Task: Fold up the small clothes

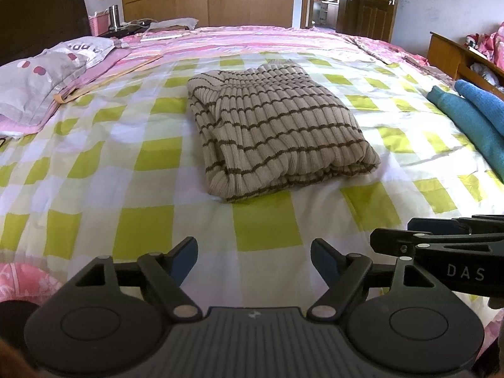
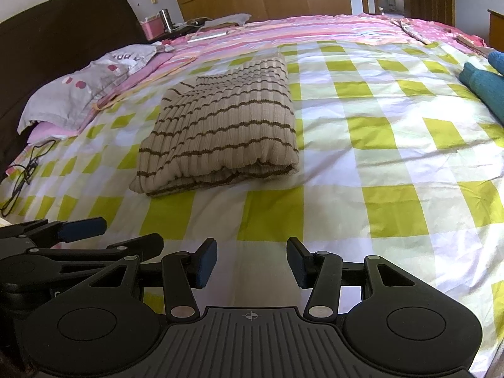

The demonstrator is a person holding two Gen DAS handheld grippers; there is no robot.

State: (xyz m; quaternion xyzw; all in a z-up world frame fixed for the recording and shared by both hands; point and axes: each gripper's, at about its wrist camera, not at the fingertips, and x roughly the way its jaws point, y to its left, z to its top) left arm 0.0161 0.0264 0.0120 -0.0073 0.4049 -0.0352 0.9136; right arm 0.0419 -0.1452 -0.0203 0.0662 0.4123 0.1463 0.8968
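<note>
Left wrist view: folded striped beige sweater (image 1: 277,129), centre of frame, lying on a green-and-white checked bedspread (image 1: 148,226). Left gripper (image 1: 253,260), bottom centre, released, nothing between its jaws, well short of the sweater. Right gripper (image 2: 252,261), bottom centre of the right wrist view, likewise released and empty. Blue towel (image 1: 472,110), right edge. Grey pillow (image 1: 41,75), upper left. Brown door (image 1: 368,0), top right.
</note>
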